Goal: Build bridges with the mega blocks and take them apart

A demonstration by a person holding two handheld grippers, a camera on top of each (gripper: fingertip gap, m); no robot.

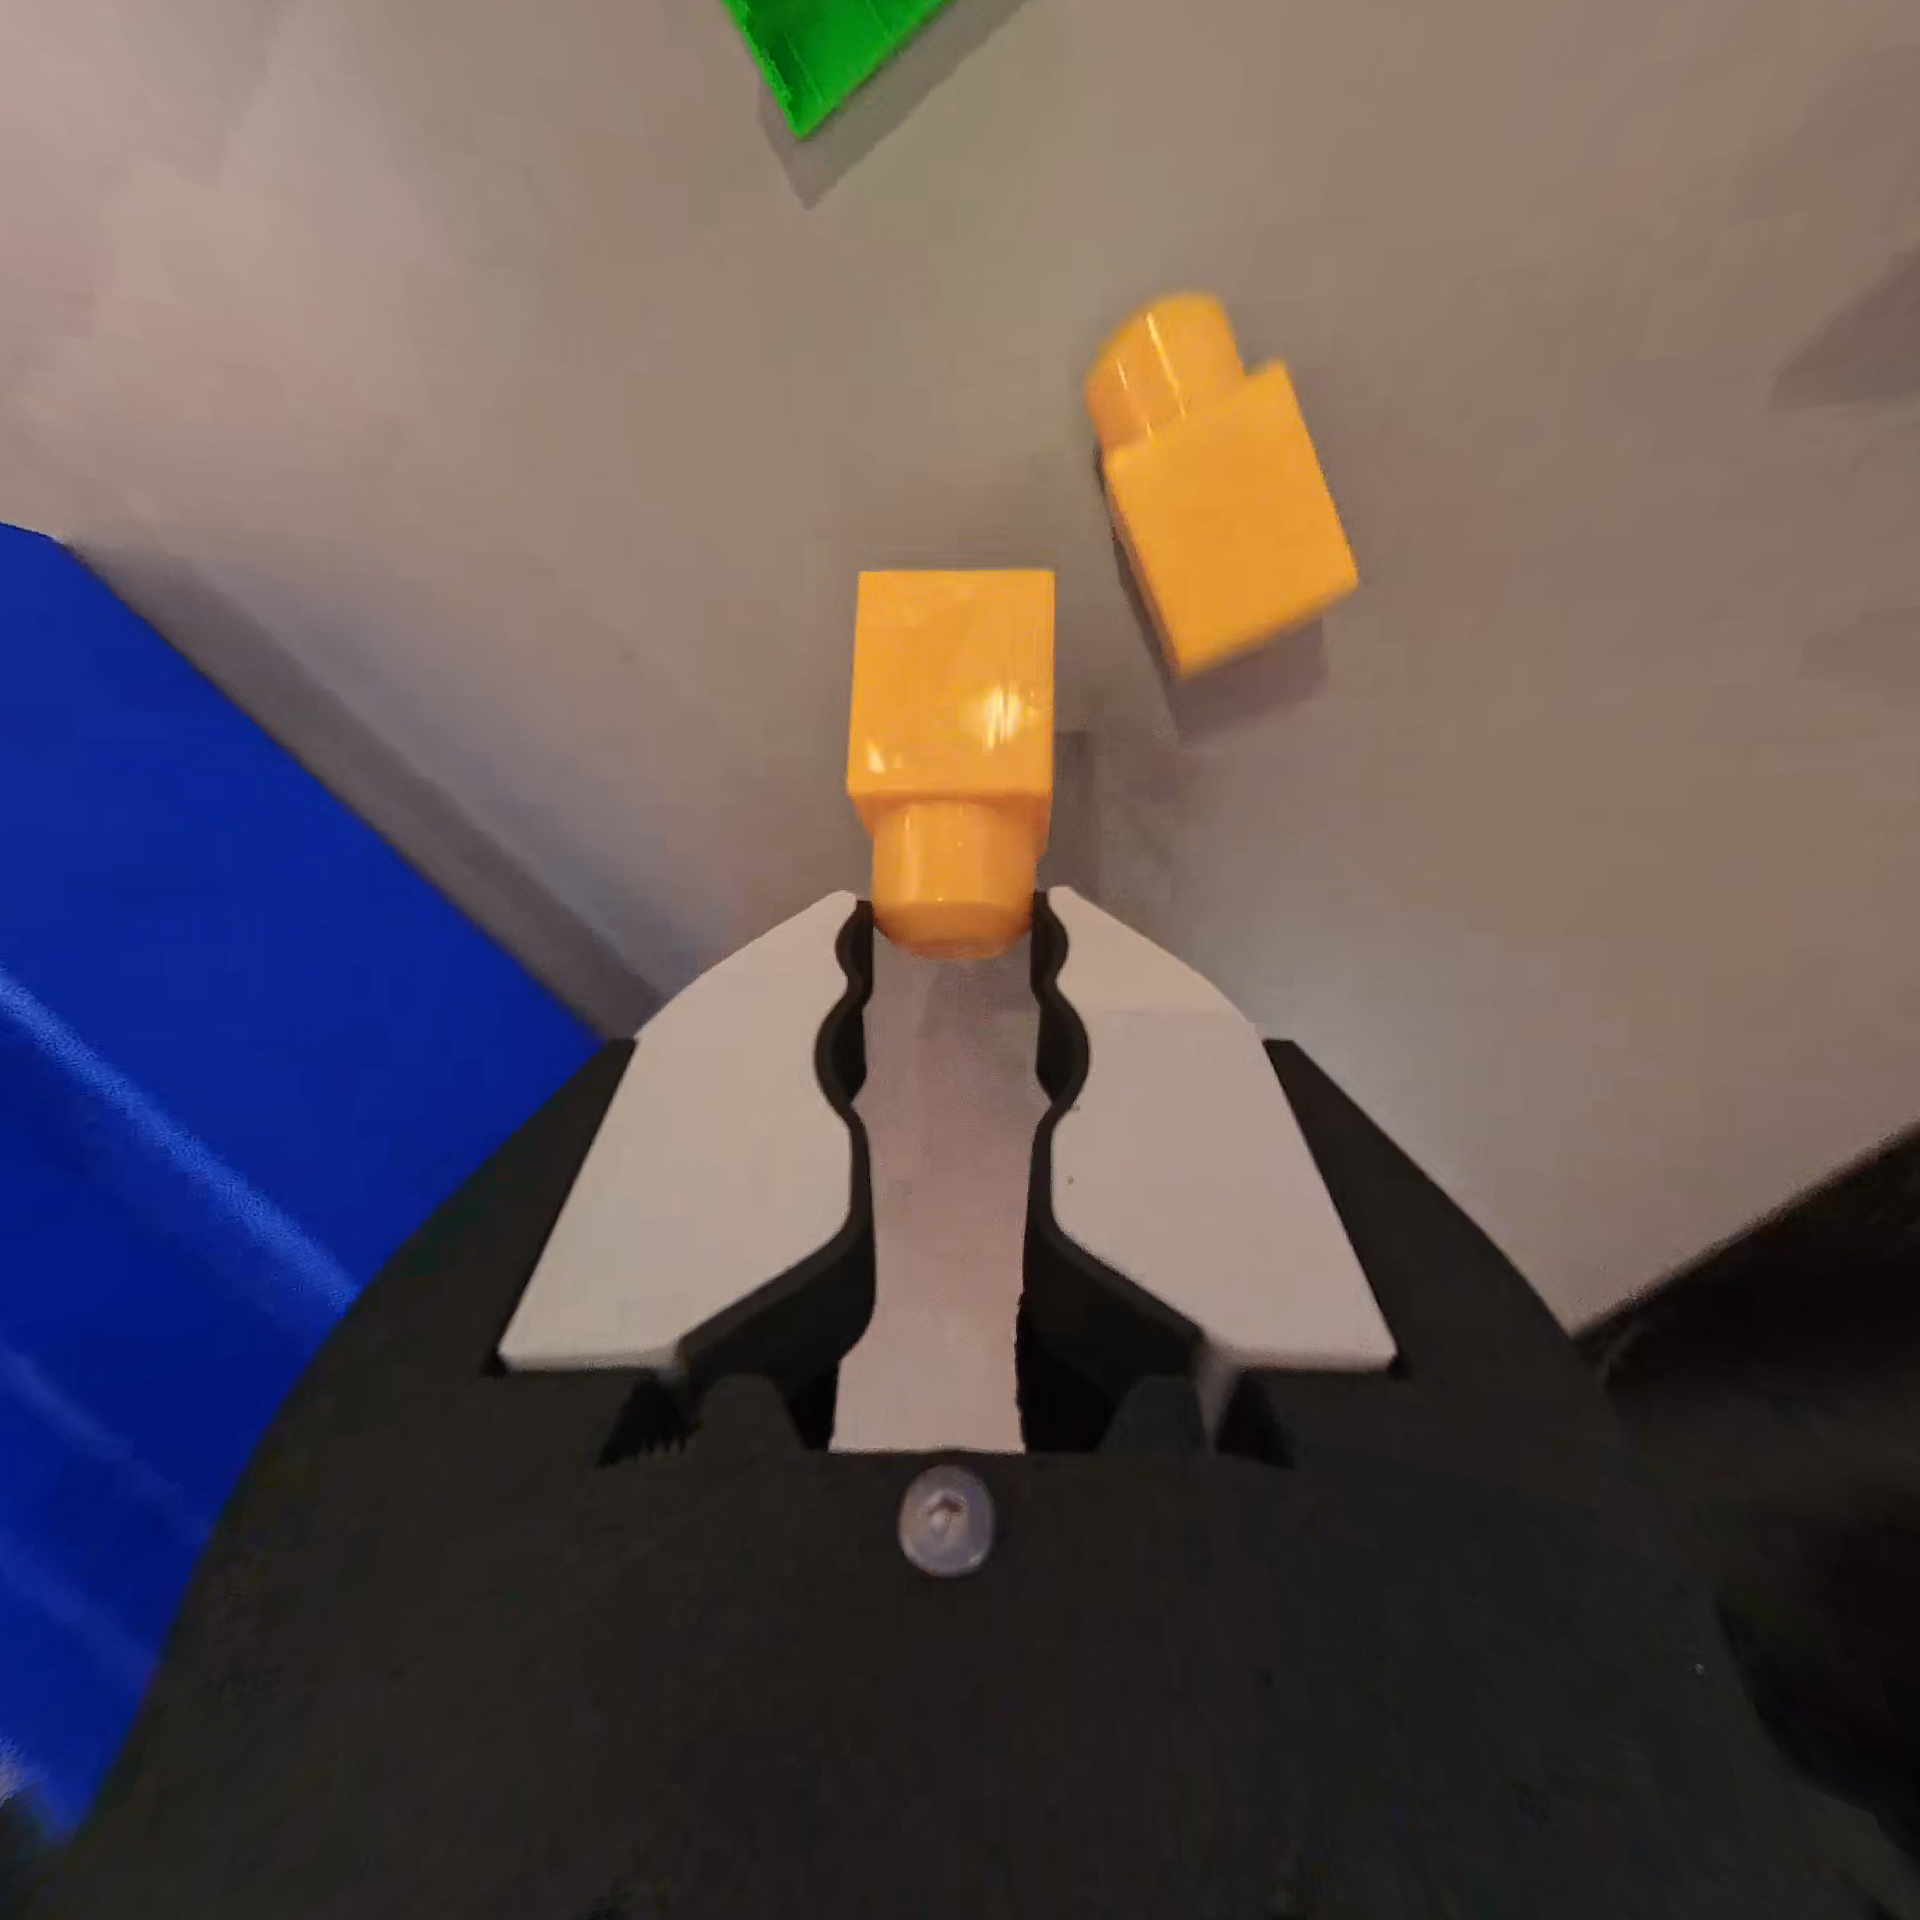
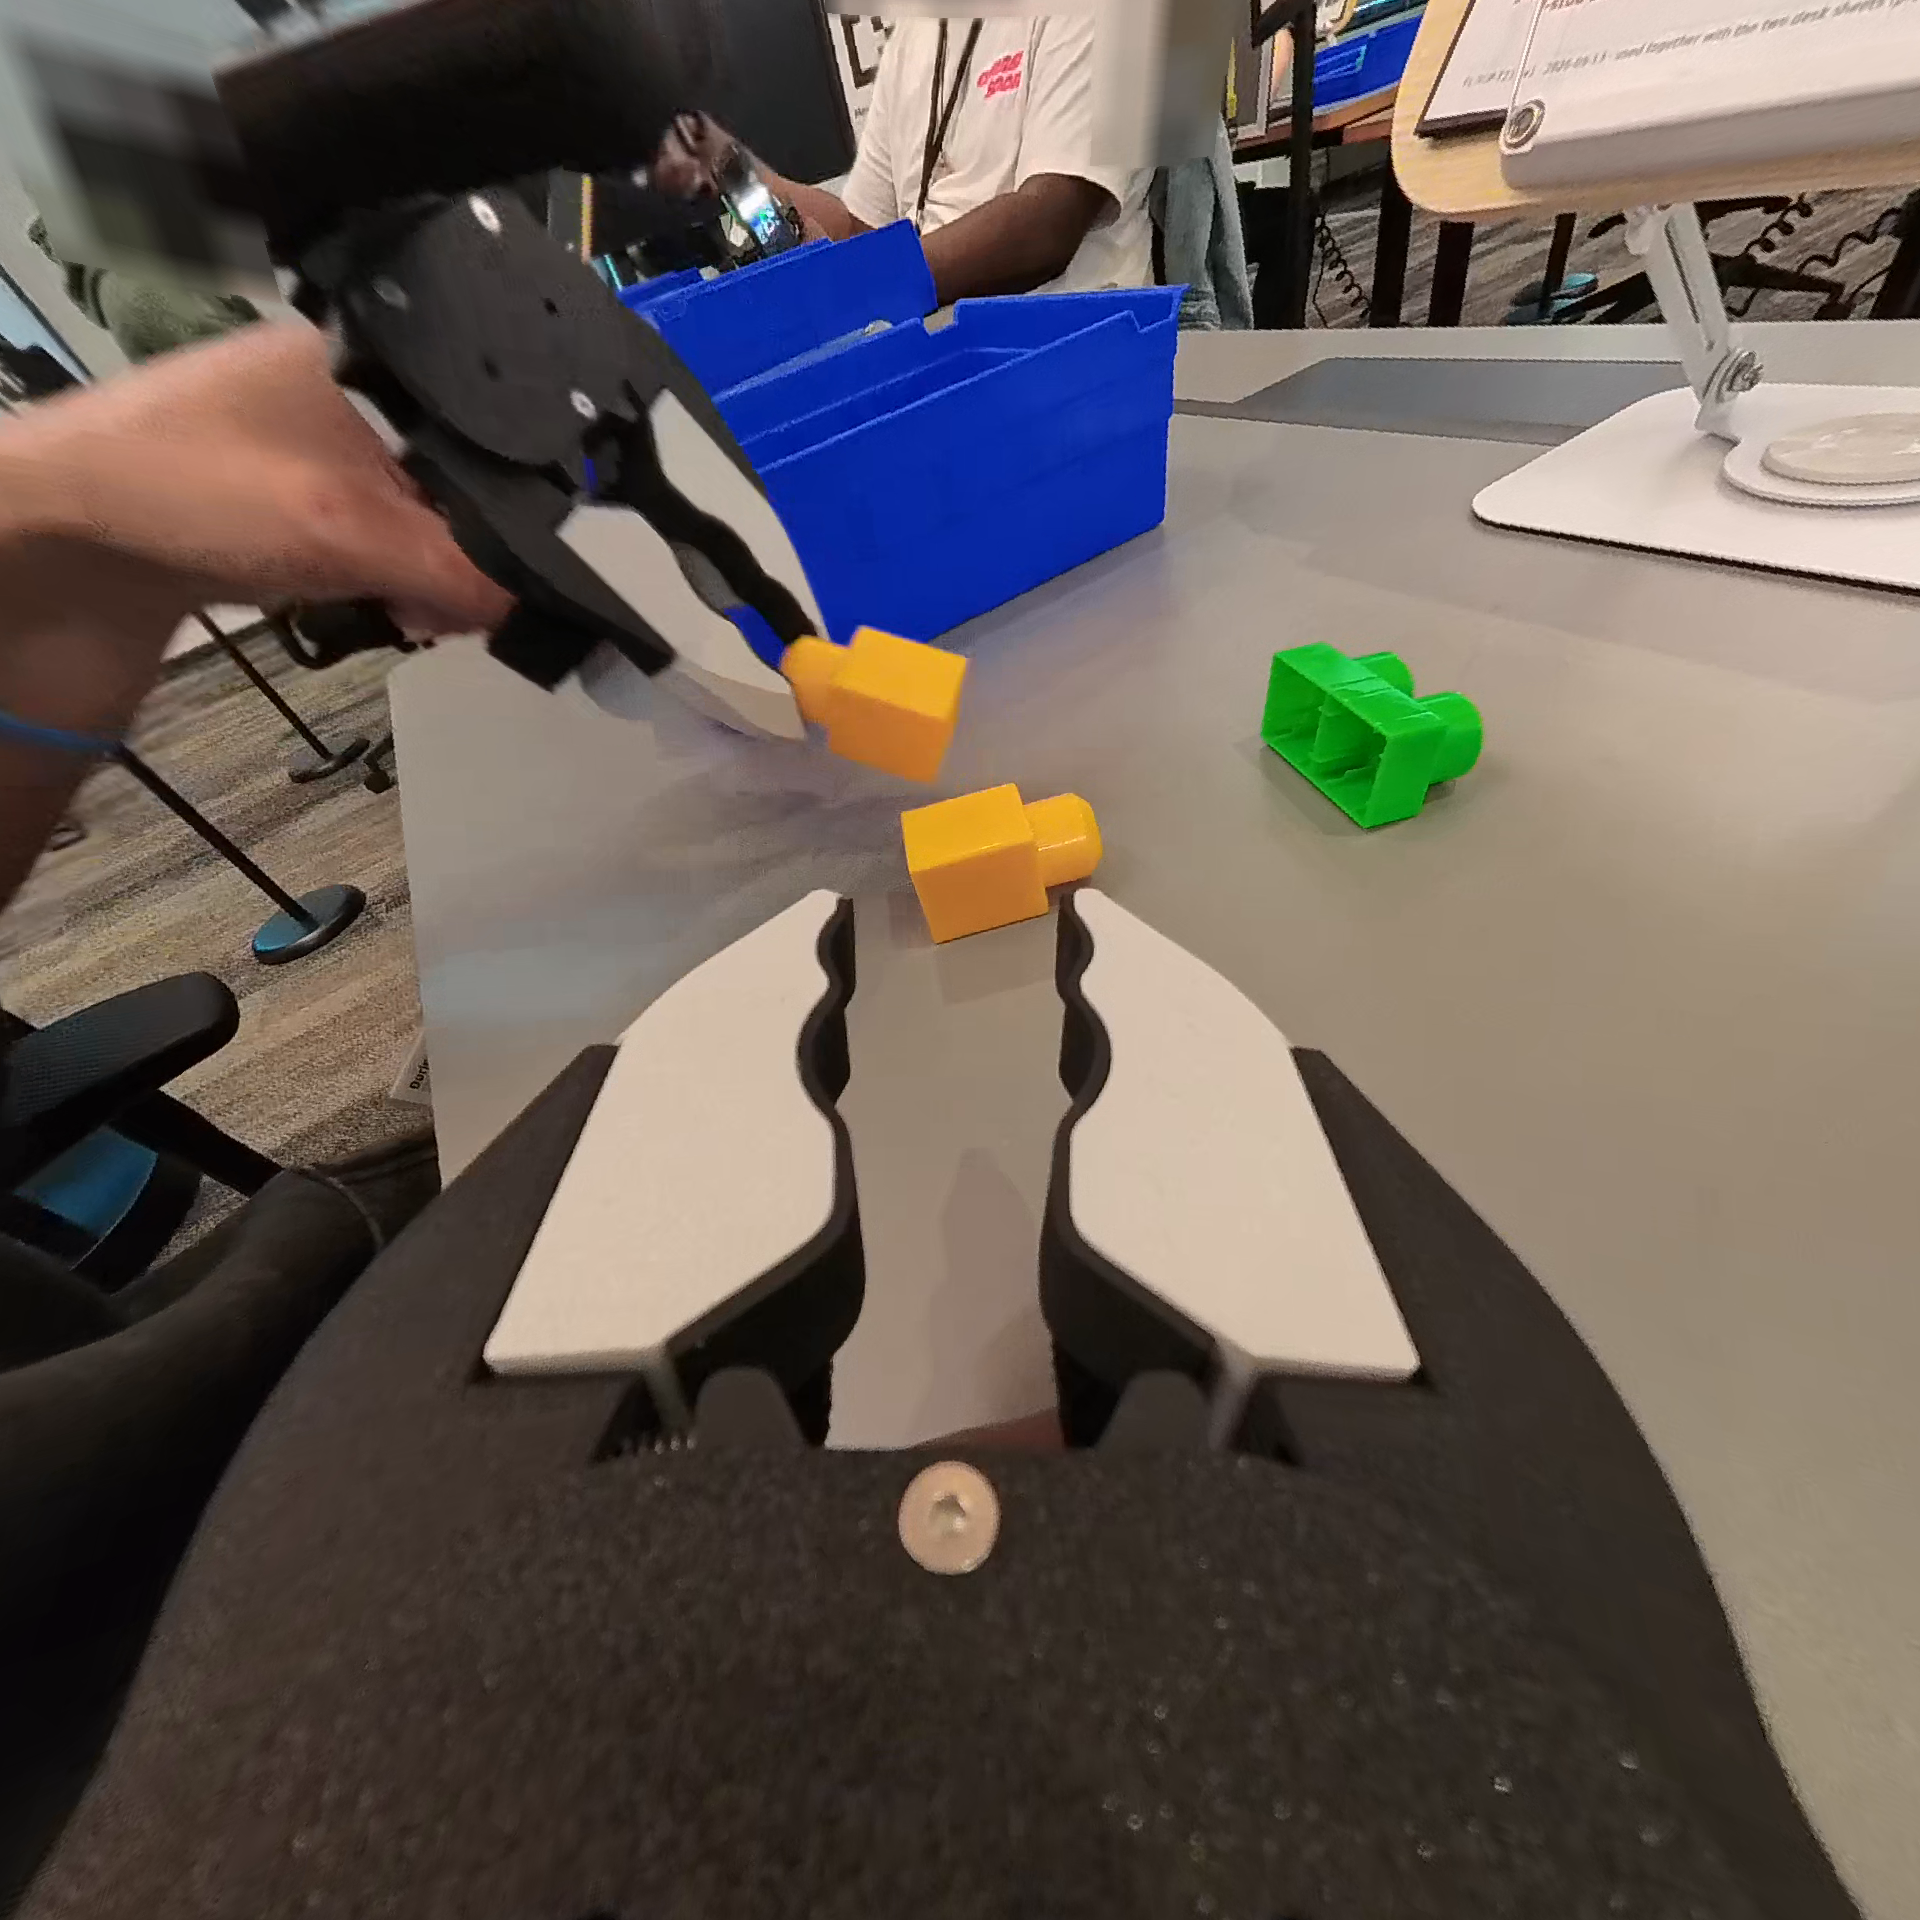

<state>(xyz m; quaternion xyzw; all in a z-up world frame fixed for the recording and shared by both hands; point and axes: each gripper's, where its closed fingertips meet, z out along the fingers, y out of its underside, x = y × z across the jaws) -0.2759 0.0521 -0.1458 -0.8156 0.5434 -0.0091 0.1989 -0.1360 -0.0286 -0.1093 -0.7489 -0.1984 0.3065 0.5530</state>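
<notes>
Gripping one orange block (image 1: 951,696) by its stud, the left gripper (image 1: 951,914) hangs beside the blue bin (image 2: 966,457). Right gripper (image 2: 956,914) fingers gape empty near another orange block (image 2: 987,862).

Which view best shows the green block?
The right wrist view: the whole green block lies on its side on the table, hollow underside visible. The left wrist view catches only a cropped corner.

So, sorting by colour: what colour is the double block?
Green, clearest in the right wrist view.

The left hand-held gripper (image 2: 795,691) grips a yellow block (image 2: 894,701) by its stud above the bench (image 2: 1558,1039); the right hand-held gripper (image 2: 956,925) gapes empty before another yellow block (image 2: 982,868).
</notes>
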